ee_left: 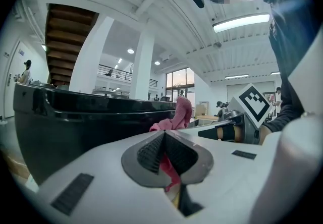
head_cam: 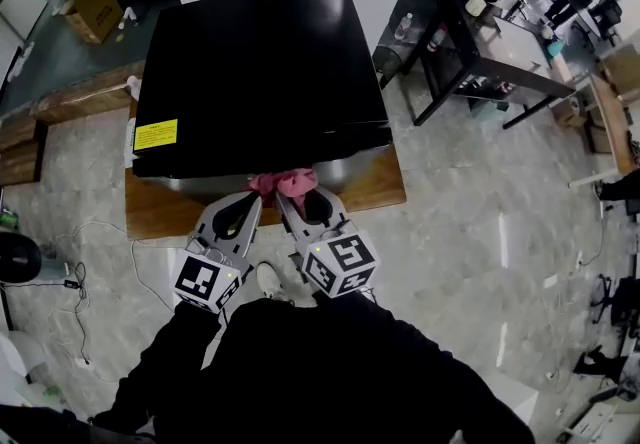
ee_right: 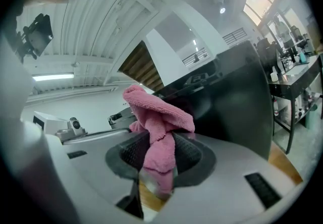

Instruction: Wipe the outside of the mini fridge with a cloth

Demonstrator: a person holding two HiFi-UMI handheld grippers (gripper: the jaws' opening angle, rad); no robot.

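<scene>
The black mini fridge stands on a low wooden stand, its top facing me in the head view. A bunched pink cloth rests against the fridge's lower front edge. My left gripper and right gripper sit side by side below it, each shut on the cloth. In the left gripper view the cloth sticks up past the closed gripper, with the fridge at the left. In the right gripper view the cloth hangs folded through the closed gripper, beside the fridge.
A yellow sticker marks the fridge's left front corner. A black-framed desk stands to the right and wooden benches to the left. Cables trail over the marble floor. A cardboard box sits at the back left.
</scene>
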